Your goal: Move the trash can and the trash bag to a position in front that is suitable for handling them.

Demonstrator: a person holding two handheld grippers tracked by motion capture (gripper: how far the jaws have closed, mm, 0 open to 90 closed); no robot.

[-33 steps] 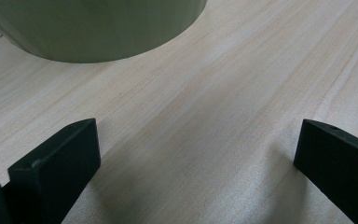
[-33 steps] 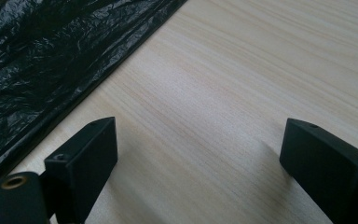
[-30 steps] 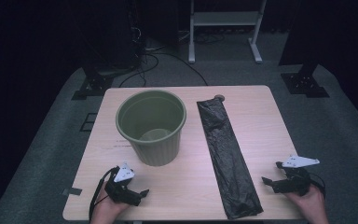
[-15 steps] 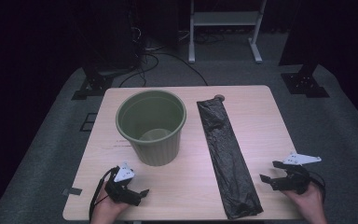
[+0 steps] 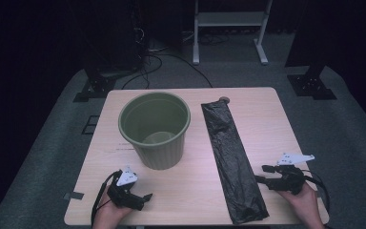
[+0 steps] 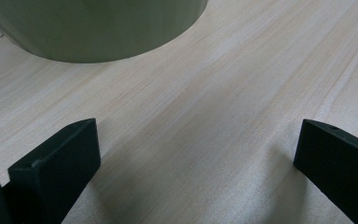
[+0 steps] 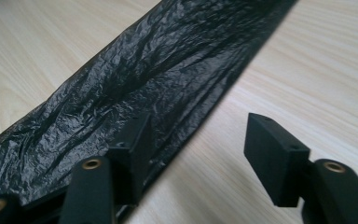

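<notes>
**Right gripper edges in on the folded black bag**

Since a second ago the right gripper [image 5: 262, 173] has shifted toward the black bag [image 5: 232, 160], so that its jaw tips now reach the bag's right edge near the person's end, and its jaws have just been closing. They stand half apart and press on nothing. In the right gripper view one jaw hangs over the crinkled plastic [image 7: 135, 88] and the other over bare wood beside it, with the bag's edge running between them.

The left gripper [image 5: 143, 198] has kept its place at the near left of the table [image 5: 267, 119], in front of the green bin [image 5: 155, 129]. Its jaws are wide apart over bare tabletop, with the bin's lower wall [image 6: 98, 28] just ahead of them.

The bag lies flat as a long, narrow strip on the right half of the table, well apart from the bin. Its long axis runs from the far edge toward the person, slanting slightly to the right as it comes nearer. The far end stops beside a small round thing [image 5: 224, 100] at the table's far edge; the near end lies just short of the near edge.

The bin stands upright, mouth open upward.
</notes>
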